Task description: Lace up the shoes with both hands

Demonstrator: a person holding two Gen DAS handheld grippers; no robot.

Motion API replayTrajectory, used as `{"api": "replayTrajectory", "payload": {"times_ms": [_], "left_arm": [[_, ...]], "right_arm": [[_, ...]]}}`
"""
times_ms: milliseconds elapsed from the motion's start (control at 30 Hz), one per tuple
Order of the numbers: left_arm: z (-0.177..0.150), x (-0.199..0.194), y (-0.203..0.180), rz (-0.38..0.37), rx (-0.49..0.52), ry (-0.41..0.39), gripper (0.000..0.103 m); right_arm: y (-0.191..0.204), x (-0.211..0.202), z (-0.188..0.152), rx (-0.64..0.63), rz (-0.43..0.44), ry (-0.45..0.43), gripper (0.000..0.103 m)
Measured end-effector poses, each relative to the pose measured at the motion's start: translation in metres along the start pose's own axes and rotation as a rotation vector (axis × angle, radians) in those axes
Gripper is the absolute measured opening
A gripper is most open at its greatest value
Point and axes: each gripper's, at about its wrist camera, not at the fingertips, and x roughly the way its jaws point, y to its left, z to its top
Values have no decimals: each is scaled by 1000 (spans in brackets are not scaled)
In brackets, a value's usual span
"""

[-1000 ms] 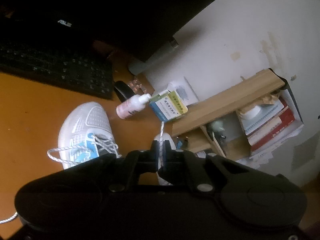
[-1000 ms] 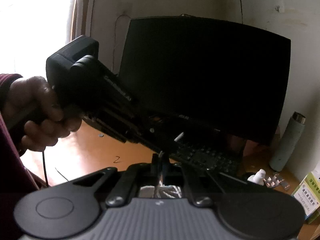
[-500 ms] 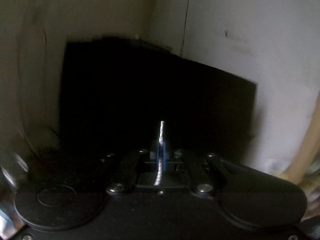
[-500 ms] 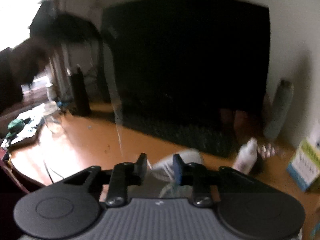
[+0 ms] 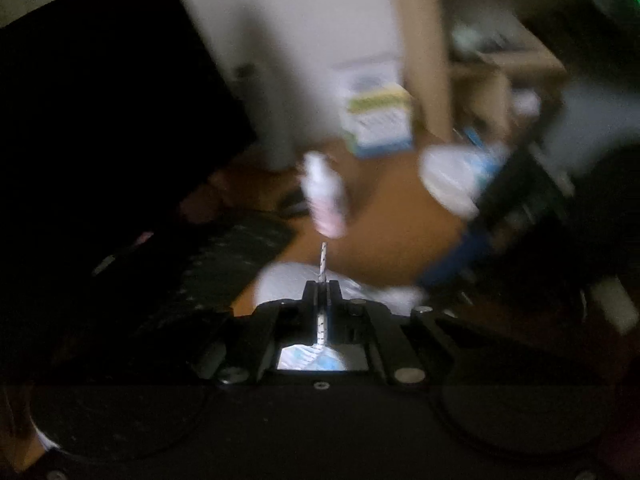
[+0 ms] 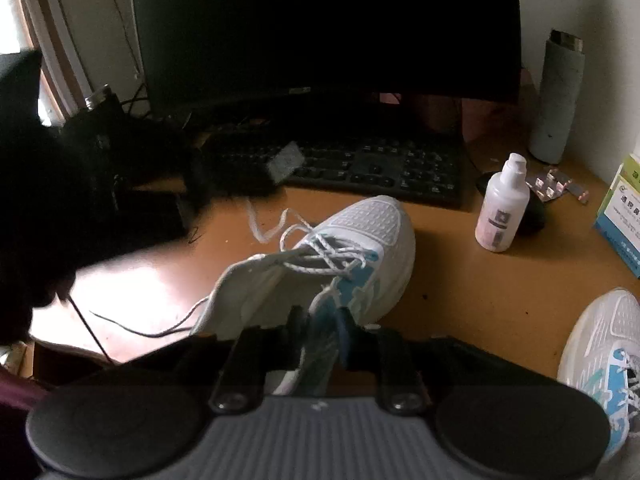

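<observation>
Left wrist view. The picture is blurred. The left tool [image 5: 322,292] has its jaws pressed together on the shoelace [image 5: 323,258], whose stiff tip stands straight out past the fingertips while the rest runs back between the fingers toward the camera. Judged from this, the lace is pinched just behind its tip so that the end stays rigid enough to aim at an eyelet. Beyond the jaws lies the white shoe [image 5: 288,284] on the worktop [image 5: 376,236], with a small white bottle [image 5: 324,196] further back and a second white shape, probably the other shoe [image 5: 456,180], toward the right edge. The right tool's dark body [image 5: 516,208] crosses the right of the frame.

Right wrist view. The shoe [image 6: 320,264] lies near the middle of the worktop [image 6: 460,280], toe toward the keyboard [image 6: 372,168] at the back edge, its lacing loose over the tongue and a slack loop trailing left. The right tool [image 6: 322,328] has just been closing, its jaws narrowly apart, with the blue-and-white eyelet edge of the shoe between them; whether the pads actually press on it cannot be told. Its placing suggests it is meant to steady the eyelet row for threading. The second shoe [image 6: 600,360] sits at the front right corner.
</observation>
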Motion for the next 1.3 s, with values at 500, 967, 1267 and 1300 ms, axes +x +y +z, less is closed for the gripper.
{"api": "replayTrajectory", "payload": {"times_ms": [500,967,1267,1300], "left_arm": [[-12,25,-35,-39,109,138,0],[0,39,-37,40,1,230,0],[-6,38,-31,19,14,224,0],[-5,39,-32,19,13,225,0]], "right_arm": [[-15,-11,-7,44,26,-36,12],[-16,-10,-7,24,50,-34,12],[-15,-10,-6,10,57,-30,12],[-15,-10,-6,10,56,-30,12]]}}
